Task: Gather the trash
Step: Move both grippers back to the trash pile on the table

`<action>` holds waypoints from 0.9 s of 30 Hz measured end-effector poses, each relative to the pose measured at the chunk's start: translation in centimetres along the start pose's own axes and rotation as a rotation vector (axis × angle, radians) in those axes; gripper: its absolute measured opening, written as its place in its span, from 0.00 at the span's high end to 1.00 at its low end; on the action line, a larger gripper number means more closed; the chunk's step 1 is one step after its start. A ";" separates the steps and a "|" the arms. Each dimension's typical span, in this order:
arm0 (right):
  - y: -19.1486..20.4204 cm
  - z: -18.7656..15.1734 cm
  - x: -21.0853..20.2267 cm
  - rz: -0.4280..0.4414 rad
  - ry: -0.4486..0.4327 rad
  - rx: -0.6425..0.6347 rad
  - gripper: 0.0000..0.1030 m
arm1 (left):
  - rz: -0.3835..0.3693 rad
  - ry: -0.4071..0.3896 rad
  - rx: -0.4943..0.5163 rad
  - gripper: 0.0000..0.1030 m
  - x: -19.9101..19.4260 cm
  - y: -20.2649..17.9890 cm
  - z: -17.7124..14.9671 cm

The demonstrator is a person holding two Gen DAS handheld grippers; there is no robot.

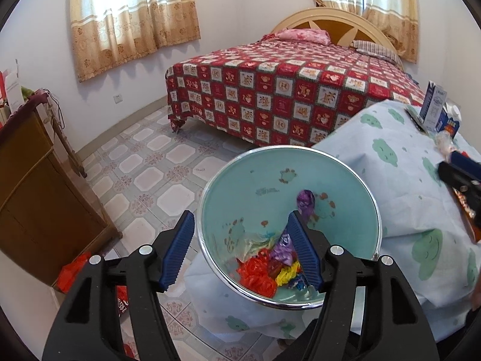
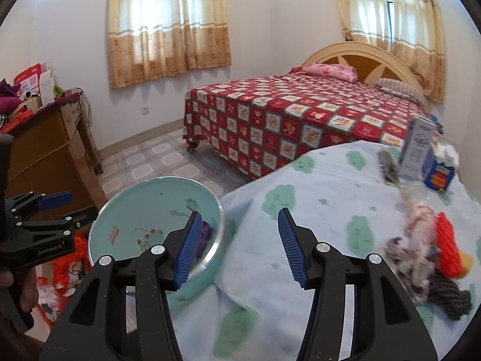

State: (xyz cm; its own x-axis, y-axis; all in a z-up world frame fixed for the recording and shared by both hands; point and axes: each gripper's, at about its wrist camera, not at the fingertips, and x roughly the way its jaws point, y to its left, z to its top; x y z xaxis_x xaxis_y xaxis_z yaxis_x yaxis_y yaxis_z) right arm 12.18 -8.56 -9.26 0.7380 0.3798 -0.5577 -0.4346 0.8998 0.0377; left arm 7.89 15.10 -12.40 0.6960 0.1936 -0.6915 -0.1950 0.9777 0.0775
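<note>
A home bedroom: a red patchwork-covered bed (image 2: 300, 126) with arched wooden headboard (image 2: 360, 60), beige curtained windows (image 2: 168, 30), patterned tile floor (image 1: 144, 162).

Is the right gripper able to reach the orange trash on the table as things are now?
Probably yes. The right gripper is open and empty above the table, and the orange trash lies uncovered off to its right, with only bare cloth between.

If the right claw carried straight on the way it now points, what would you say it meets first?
Probably the cloud-print cloth covering the table: the open right claw points across it with nothing between its fingers. The bin lies left of that line, though depth is unclear.
</note>
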 end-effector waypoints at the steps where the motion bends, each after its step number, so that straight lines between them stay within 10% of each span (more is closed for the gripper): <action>1: -0.6 -0.3 -0.6 -0.014 0.001 0.008 0.48 | -0.003 0.008 0.005 0.38 0.2 -0.3 -0.2; 10: -10.3 -5.5 -8.3 -0.262 0.004 0.187 0.41 | -0.023 0.046 0.067 0.36 0.8 -3.5 -1.7; 16: -14.8 -8.8 -8.2 -0.436 0.153 0.261 0.35 | -0.034 0.050 0.102 0.33 0.6 -5.1 -2.3; 27: -7.5 -5.9 -1.9 -0.229 0.150 0.140 0.34 | -0.032 0.041 0.099 0.32 0.2 -5.2 -2.0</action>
State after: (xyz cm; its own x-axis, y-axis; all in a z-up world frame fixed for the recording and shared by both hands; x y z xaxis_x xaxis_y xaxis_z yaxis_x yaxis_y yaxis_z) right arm 10.98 -17.26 -13.41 0.7199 0.1369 -0.6804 -0.1823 0.9832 0.0050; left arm 7.66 9.84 -14.40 0.6711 0.1611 -0.7236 -0.1029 0.9869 0.1243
